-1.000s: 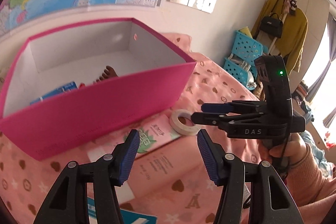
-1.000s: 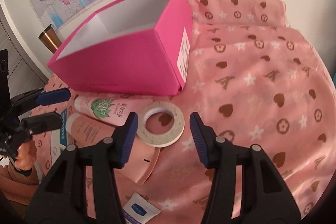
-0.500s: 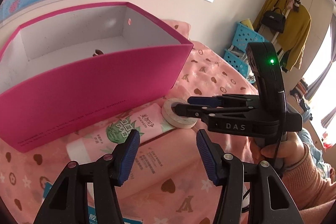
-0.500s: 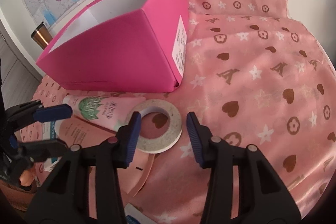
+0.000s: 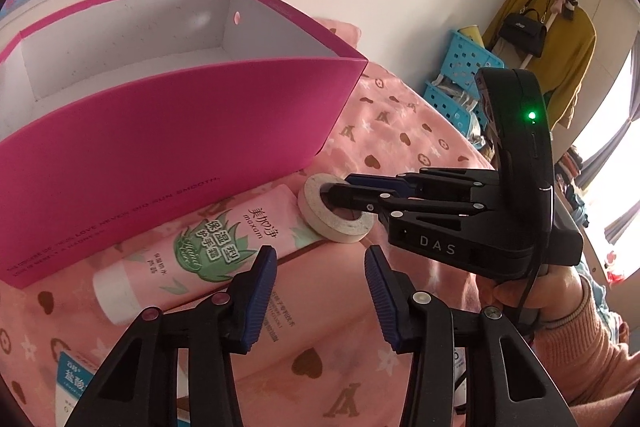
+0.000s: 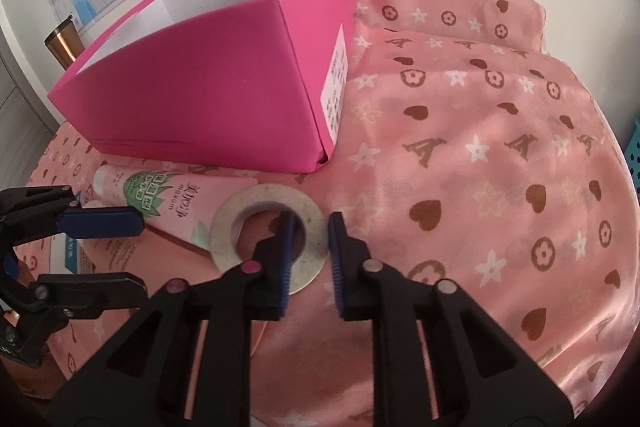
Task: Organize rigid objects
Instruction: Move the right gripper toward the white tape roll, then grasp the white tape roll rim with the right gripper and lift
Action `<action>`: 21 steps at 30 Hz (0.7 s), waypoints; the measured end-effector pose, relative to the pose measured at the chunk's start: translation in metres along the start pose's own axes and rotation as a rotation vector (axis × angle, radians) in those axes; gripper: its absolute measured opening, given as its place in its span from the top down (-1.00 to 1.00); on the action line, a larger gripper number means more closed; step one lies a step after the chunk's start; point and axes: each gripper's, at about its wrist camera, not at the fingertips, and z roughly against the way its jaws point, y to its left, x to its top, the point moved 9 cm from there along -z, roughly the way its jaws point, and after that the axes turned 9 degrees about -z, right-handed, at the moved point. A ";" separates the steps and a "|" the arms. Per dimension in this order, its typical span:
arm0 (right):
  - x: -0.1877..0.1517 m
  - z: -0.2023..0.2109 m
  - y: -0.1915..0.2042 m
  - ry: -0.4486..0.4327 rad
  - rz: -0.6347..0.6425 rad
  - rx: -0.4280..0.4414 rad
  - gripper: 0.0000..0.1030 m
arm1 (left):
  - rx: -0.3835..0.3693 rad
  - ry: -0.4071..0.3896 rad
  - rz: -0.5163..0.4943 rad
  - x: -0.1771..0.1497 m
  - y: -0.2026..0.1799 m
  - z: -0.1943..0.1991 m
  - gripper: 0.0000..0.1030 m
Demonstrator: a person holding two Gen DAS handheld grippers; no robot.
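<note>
Tape roll (image 6: 266, 229) lies flat on the pink cloth (image 6: 480, 155), just in front of the box (image 6: 208, 95) corner, its left edge resting on the tube (image 6: 168, 199). Right gripper (image 6: 310, 253) has just closed on the roll's near wall, one finger in the hole, one outside. The bite is narrow and off-centre, so the roll may pivot or slip out on the lift. It could also nudge the tube as it comes away. Left gripper (image 5: 320, 291) has been closing too, jaws apart with nothing between them, above a pink pack (image 5: 320, 307) beside the tube. Both grippers sit close together; lifting the roll toward the box risks clipping the left one or the box wall.
</note>
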 end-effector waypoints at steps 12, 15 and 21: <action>-0.002 0.025 0.017 -0.069 0.007 0.027 0.67 | -0.049 -0.003 0.009 0.003 -0.007 0.000 0.26; 0.000 0.033 0.028 -0.088 0.022 0.043 0.67 | -0.054 -0.018 0.004 0.004 -0.009 0.006 0.33; 0.006 0.048 0.044 -0.124 0.056 0.052 0.67 | -0.049 -0.060 -0.009 0.012 -0.013 0.023 0.34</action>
